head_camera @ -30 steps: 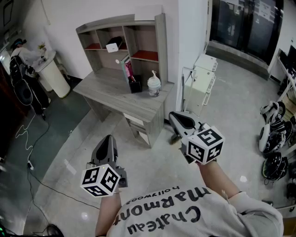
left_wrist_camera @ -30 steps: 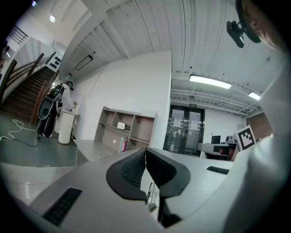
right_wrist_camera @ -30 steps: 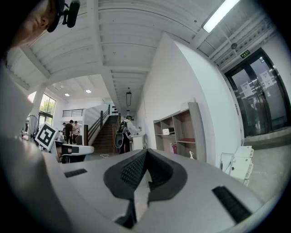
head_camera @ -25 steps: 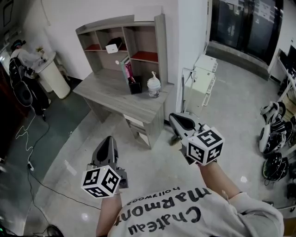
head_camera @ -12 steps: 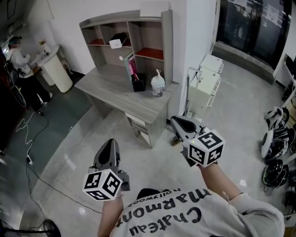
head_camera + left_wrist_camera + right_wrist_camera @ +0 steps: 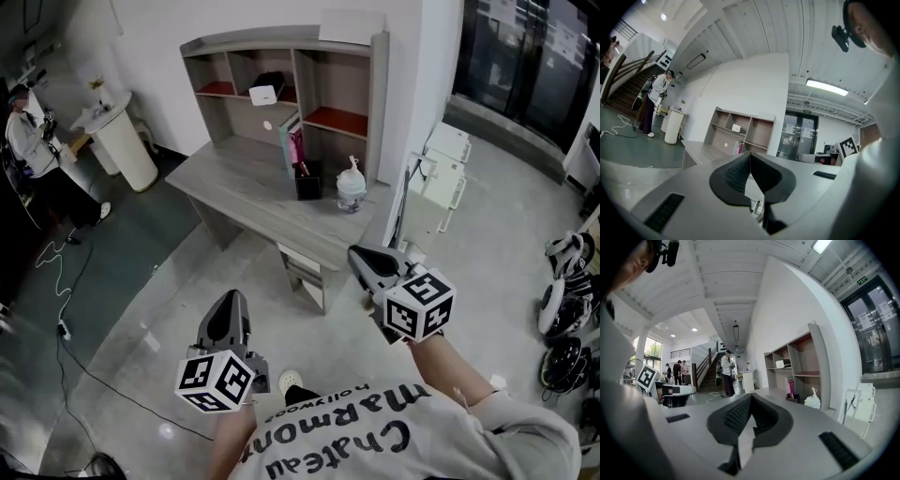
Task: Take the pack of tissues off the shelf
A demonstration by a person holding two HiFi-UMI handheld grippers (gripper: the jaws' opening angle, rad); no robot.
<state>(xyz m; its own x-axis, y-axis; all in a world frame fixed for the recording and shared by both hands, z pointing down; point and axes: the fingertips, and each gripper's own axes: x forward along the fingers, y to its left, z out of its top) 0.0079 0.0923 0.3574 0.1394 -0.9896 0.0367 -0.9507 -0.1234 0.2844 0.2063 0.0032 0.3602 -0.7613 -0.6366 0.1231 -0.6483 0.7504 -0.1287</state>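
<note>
Shelf [image 6: 377, 89] nearer; its tissue pack [image 6: 264, 94] small, white, boxy; left hand-held gripper [image 6: 230, 298] and right hand-held gripper [image 6: 356, 253] closed.

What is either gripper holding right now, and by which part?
Nothing. The left gripper and the right gripper are both shut and empty; the pack of tissues sits on the shelf, away from both.

Small white pack of tissues [image 6: 263, 94], lying flat, shelf [image 6: 379, 84] middle compartment
</note>
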